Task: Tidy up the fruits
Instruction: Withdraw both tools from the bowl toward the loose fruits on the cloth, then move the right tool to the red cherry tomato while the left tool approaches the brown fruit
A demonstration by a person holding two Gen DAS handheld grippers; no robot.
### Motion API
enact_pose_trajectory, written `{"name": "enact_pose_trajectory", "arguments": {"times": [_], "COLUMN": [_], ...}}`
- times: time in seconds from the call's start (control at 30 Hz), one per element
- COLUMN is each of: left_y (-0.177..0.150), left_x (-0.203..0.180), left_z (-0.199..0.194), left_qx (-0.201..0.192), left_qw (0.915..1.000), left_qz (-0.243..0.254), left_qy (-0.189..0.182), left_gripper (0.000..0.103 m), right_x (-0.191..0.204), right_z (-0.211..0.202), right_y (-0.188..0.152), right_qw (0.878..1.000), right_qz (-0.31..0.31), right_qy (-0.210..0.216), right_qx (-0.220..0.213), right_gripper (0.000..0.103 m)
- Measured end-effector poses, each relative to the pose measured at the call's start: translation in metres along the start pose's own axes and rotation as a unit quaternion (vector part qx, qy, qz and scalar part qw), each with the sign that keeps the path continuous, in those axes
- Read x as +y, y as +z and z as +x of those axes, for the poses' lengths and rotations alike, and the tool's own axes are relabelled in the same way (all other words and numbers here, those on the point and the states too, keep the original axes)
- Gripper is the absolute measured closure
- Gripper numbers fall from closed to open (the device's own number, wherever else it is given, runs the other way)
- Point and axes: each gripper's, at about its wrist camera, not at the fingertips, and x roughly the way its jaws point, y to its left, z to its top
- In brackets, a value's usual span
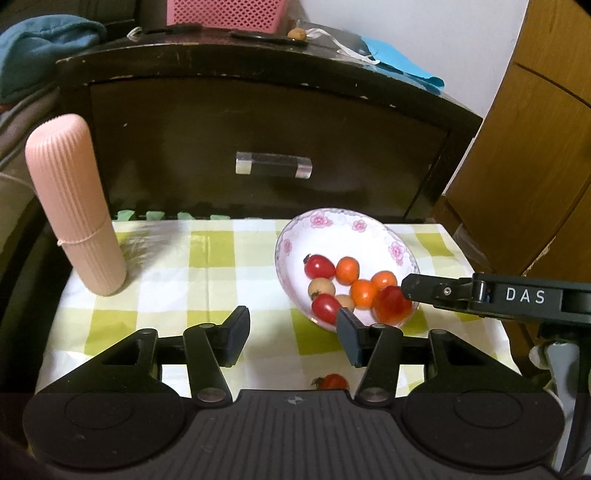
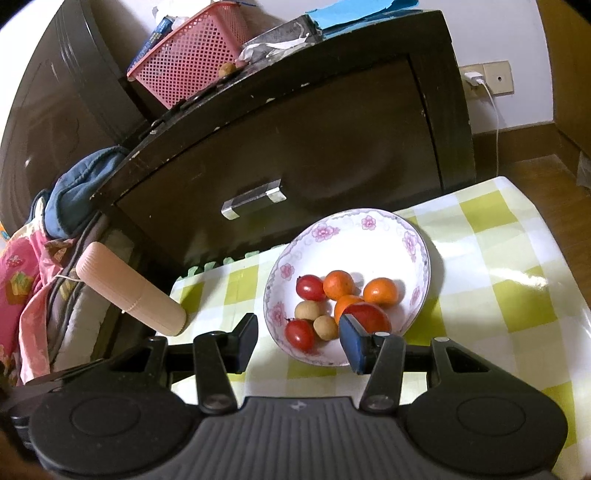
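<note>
dark wooden drawer cabinet (image 1: 258,122), white wall (image 1: 406,18)

Soft indoor light falls from above on the checked tablecloth (image 2: 498,258), leaving a bright glare streak on its glossy surface right of the flowered bowl (image 2: 417,236). The dark cabinet (image 1: 258,122) behind the bowl stays dim, with faint sheen. Fisheye bending curves its edges; corners vignette black. Focus is mildly soft throughout.

Checked tablecloth (image 1: 207,280); bowl (image 1: 295,236); pink case (image 1: 74,206); tomato (image 1: 332,382)
</note>
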Motion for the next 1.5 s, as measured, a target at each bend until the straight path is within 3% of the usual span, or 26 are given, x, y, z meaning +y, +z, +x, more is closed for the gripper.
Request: {"name": "enact_pose_trajectory", "arguments": {"times": [0.67,0.87,1.3,1.5], "left_y": [-0.035,-0.048,-0.072,-0.073], "left_x": [0.007,0.008,0.004,0.008], "left_z": [-0.026,-0.030,-0.023,-0.015], "left_qx": [0.036,0.057,0.102,0.116], "left_qw": [0.9993,0.9983,0.9942,0.9927], "left_qz": [0.005,0.012,0.030,0.026], "left_qy": [-0.005,-0.008,-0.020,-0.021], "left_gripper": [0.042,0.041,0.041,0.040], "right_x": [-0.007,-0.005,0.023,0.030], "right_z": [-0.025,-0.020,0.012,0.026], "right_y": [-0.009,-0.028,-0.064,-0.073], "right_qw": [1.000,0.999,0.989,0.983], "right_qz": [-0.001,-0.030,-0.121,-0.163], "right_qy": [-0.010,-0.026,-0.009,-0.007], "right_qx": [-0.006,0.023,0.084,0.080], "right_gripper": [0.056,0.056,0.056,0.056]}}
